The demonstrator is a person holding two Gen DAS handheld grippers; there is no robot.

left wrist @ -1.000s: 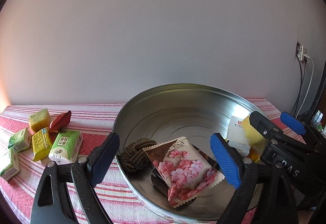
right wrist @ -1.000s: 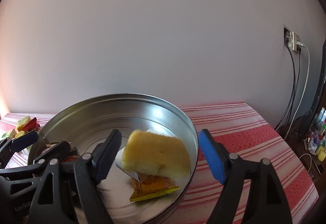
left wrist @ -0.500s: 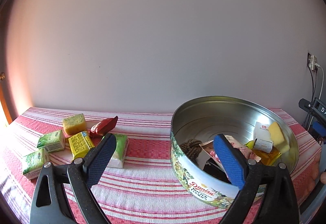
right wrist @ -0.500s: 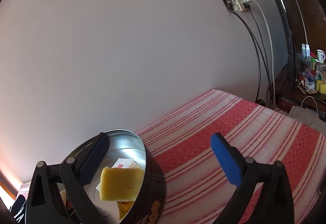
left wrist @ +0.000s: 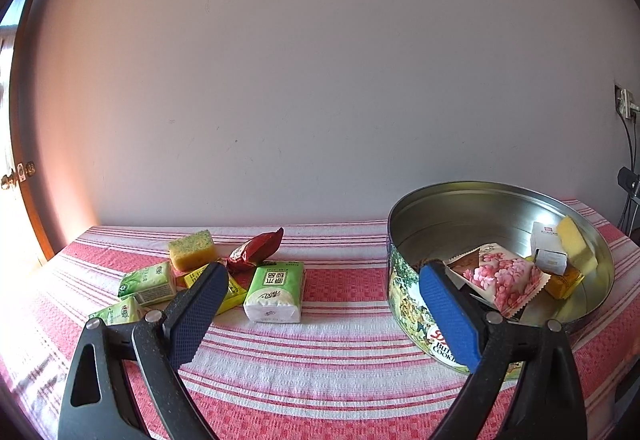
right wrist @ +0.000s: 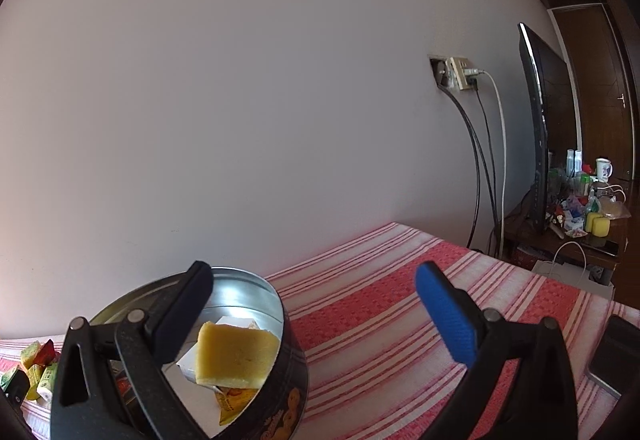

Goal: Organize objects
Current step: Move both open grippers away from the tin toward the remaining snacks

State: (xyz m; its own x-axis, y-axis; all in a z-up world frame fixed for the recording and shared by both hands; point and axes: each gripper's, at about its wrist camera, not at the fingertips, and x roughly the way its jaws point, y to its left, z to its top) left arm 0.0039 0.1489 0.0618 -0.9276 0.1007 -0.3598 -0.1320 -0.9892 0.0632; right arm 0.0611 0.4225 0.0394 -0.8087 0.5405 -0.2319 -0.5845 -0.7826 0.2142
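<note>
- Left wrist view: the left tongs [left wrist: 320,304] stand spread with nothing between the pads, pointing across the striped tablecloth [left wrist: 320,352] at the gap between the loose packets and the cookie tin [left wrist: 412,304].
- Still out on the cloth, toward its back left corner: a white and green tissue pack [left wrist: 275,290], a red wrapper [left wrist: 256,250] just behind it, a yellow sponge [left wrist: 192,250] nearest the back edge, a yellow packet [left wrist: 230,290] partly hidden by the left pad, and green cartons [left wrist: 147,282] beside it.
- The tin sits toward the right edge and already holds a pink flowered packet [left wrist: 504,276], a white box [left wrist: 546,246] and a second yellow sponge [left wrist: 576,246] leaning on its far wall.
- My reading: one drop-off is done and the next pick-up is starting. The tissue pack lies closest, just ahead of the left pad, so the tongs need to swing left and dip to straddle it.
- Right wrist view: the right tongs [right wrist: 314,310] have just been opening and now gape fully, with nothing between them.
- The dropped sponge [right wrist: 236,354] lies inside the tin [right wrist: 280,392], below and just right of the left pad, clear of both pads. Bare cloth [right wrist: 380,320] fills the gap ahead.
- The leftover packets [right wrist: 36,368] show only at the far left, well apart from these tongs.
</note>
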